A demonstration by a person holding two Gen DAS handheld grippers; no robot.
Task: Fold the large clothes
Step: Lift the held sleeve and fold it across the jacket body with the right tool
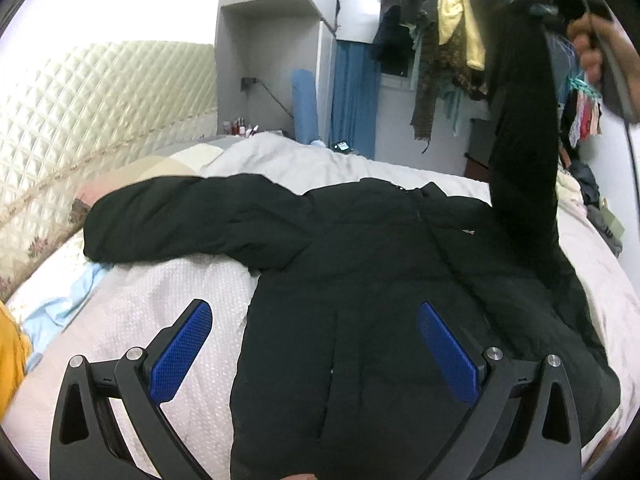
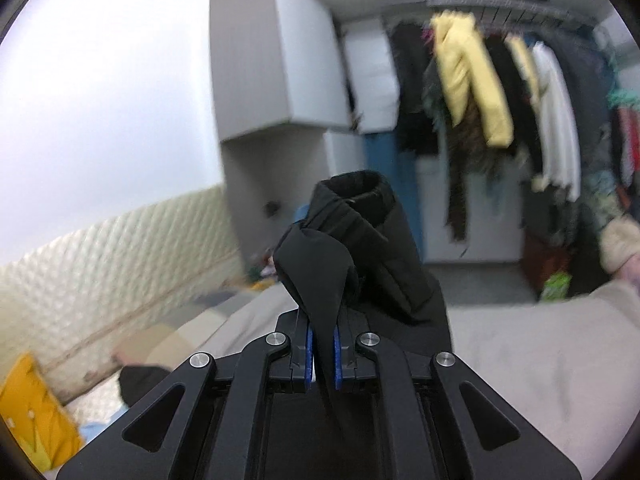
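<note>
A large black padded jacket (image 1: 380,260) lies flat on the bed (image 1: 180,304), its left sleeve (image 1: 168,216) stretched out to the left. My left gripper (image 1: 316,344) is open, its blue pads (image 1: 180,356) above the jacket's lower hem. The jacket's right sleeve (image 1: 524,128) is lifted high at the right, held by my right gripper (image 1: 560,4). In the right wrist view my right gripper (image 2: 322,356) is shut on the black sleeve cuff (image 2: 352,240), which stands up between the blue pads (image 2: 309,356).
A quilted headboard (image 1: 100,112) runs along the left. A yellow cushion (image 2: 32,412) and light blue cloth (image 1: 64,304) lie at the bed's left edge. A rack of hanging clothes (image 2: 500,100) and white cabinets (image 2: 280,60) stand behind the bed.
</note>
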